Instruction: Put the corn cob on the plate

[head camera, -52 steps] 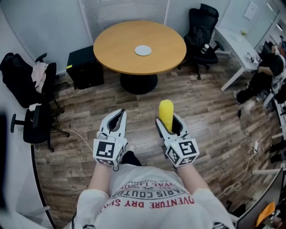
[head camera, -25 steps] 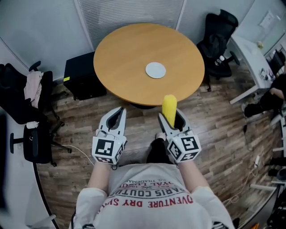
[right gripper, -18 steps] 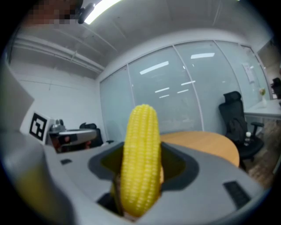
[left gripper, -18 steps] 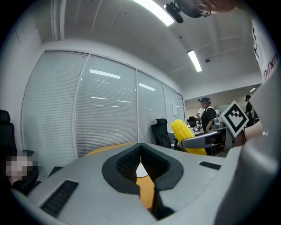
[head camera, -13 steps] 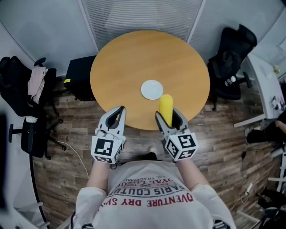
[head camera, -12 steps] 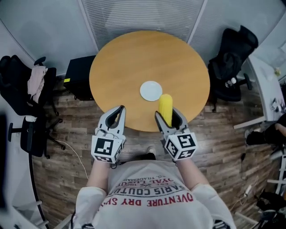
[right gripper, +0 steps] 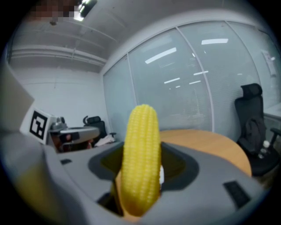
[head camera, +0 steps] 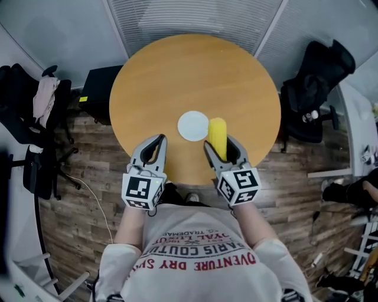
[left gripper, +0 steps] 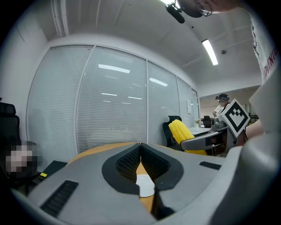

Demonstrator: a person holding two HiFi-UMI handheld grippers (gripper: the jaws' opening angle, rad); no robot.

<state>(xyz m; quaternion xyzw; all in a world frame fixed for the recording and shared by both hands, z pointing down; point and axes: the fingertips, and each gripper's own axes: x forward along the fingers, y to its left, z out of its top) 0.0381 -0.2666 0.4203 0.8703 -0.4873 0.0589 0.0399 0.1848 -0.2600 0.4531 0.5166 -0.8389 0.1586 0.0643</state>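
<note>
A yellow corn cob [head camera: 217, 135] stands up between the jaws of my right gripper [head camera: 221, 150], which is shut on it; in the right gripper view the corn cob [right gripper: 140, 158] fills the middle. A small white plate [head camera: 193, 126] lies on the round wooden table [head camera: 177, 76], just left of the cob's tip. My left gripper [head camera: 153, 148] hovers over the table's near edge with its jaws shut and nothing in them. In the left gripper view the plate [left gripper: 145, 184] shows just past the left gripper [left gripper: 140, 161], with the corn cob [left gripper: 184, 132] at the right.
Black office chairs stand at the left [head camera: 35, 118] and at the right [head camera: 316, 88]. A black box [head camera: 94, 94] sits on the floor beside the table. Glass walls with blinds [head camera: 195, 17] rise behind the table. The floor is wood planks [head camera: 77, 194].
The person has walked up to the table: both grippers now reach over its near edge, and the corn cob sits right beside the plate. Both grips are unchanged.
</note>
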